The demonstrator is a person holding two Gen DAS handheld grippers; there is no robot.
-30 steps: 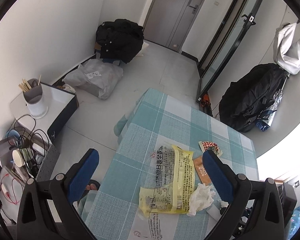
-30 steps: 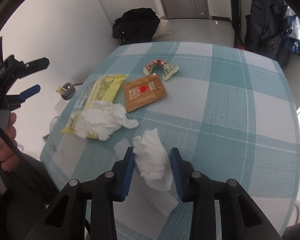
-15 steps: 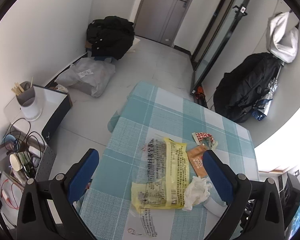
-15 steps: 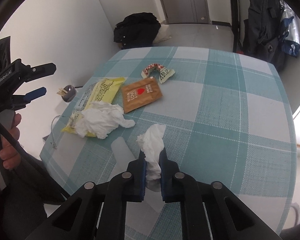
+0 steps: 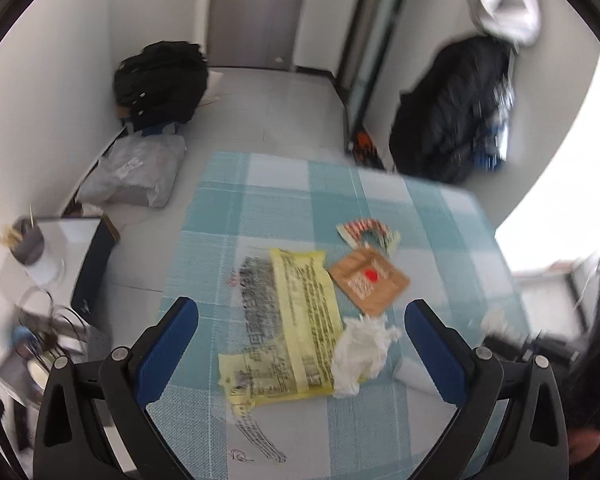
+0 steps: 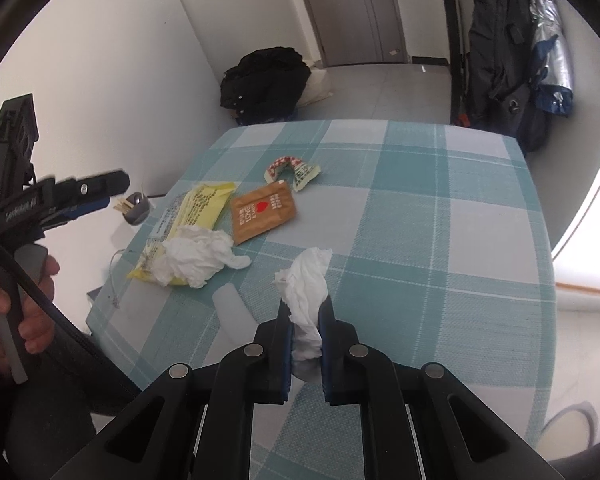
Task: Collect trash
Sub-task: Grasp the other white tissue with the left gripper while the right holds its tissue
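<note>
Checked teal-and-white cloth covers the desk [image 6: 440,216], which stands in a small room with bags on the floor by the wall. Right tool [image 6: 305,322] is closed on a crumpled white tissue [image 6: 306,280], pinched between its blue pads and lifted just clear of the cloth, near the front of the desk. Left tool [image 5: 302,320] hangs above the litter with jaws spread wide and nothing between them; its view is motion-blurred, so height above the cloth is hard to judge. Judged progress: early, one piece in hand. Left on the desk: a second tissue wad [image 6: 198,258] resting on the yellow wrapper [image 6: 192,216], a brown sachet [image 6: 264,212] touching that wrapper's far end, a red-and-white torn wrapper [image 6: 292,170] just beyond, and a translucent strip [image 6: 234,312] beside the held tissue. No bin shows in either view. Litter sits toward the desk's left edge, the yellow wrapper close to the drop; the right half is bare cloth, leaving free room to sweep or set down.
</note>
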